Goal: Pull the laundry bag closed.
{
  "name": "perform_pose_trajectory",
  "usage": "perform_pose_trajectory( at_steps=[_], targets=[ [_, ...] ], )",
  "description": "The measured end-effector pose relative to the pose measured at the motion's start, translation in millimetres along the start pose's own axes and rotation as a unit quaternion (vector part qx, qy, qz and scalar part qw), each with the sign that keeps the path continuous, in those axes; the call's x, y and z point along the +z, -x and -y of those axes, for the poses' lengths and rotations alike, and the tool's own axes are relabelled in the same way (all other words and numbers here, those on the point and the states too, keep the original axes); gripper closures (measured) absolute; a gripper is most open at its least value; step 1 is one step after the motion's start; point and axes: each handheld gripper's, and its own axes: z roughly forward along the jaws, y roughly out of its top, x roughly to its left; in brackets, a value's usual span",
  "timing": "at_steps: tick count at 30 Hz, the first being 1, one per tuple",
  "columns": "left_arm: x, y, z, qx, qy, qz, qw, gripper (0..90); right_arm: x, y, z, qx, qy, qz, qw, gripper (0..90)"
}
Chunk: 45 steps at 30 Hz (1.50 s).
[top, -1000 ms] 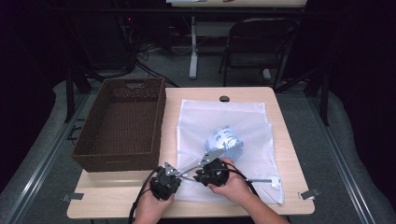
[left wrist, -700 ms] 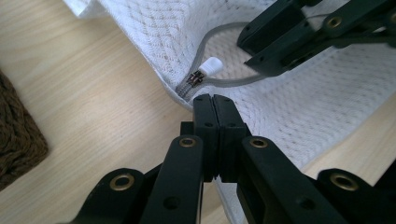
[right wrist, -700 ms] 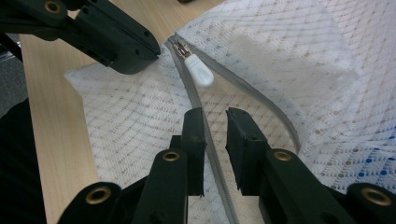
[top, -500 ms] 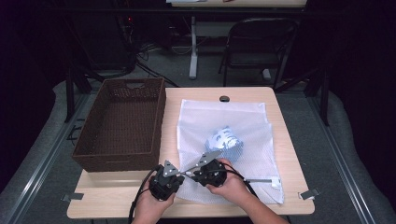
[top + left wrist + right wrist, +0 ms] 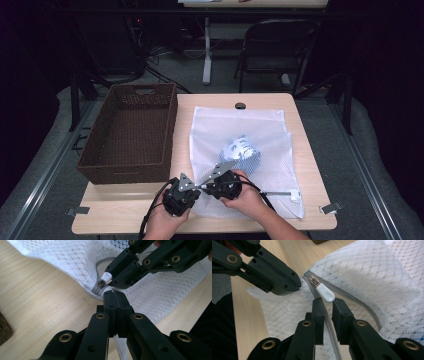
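A white mesh bag [image 5: 240,127] lies flat on the table with a blue-and-white garment [image 5: 242,152] inside it. Both grippers meet at its front left corner. My left gripper [image 5: 196,189] [image 5: 115,293] is shut on the bag's edge [image 5: 62,262] just below the zipper's end. The white zipper pull [image 5: 107,276] [image 5: 325,293] lies right at the tips of my right gripper [image 5: 205,186] [image 5: 327,301], whose jaws stand a narrow gap apart with the zipper tape running between them. The left gripper [image 5: 298,285] shows close beside the pull in the right gripper view.
A brown wicker basket [image 5: 130,130] stands on the left of the wooden table [image 5: 125,215], close to the bag. A small black object [image 5: 240,105] sits at the table's far edge. A folding chair [image 5: 275,45] stands beyond the table.
Both hands have stayed at the bag's front left corner; the right gripper has edged slightly left toward the left one.
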Motion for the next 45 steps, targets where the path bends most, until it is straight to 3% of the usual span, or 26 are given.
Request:
perform_pose_trajectory(
  at_steps=[13,32,45],
  targets=[
    [4.8,0.4,1.5,0.004,-0.010,-0.003,0.9999,89.8,-8.8,1.2,-2.4,0.012,0.020,-0.012,0.9997,78.3],
    [11.0,5.8,2.3,0.023,-0.025,-0.004,0.9994,89.7,-8.8,-2.0,-5.7,0.016,0.021,-0.017,0.9995,77.0],
    [11.6,6.8,2.3,0.027,-0.025,-0.003,0.9993,89.7,-6.7,-3.4,-6.2,0.014,0.017,-0.025,0.9995,82.8]
  ],
)
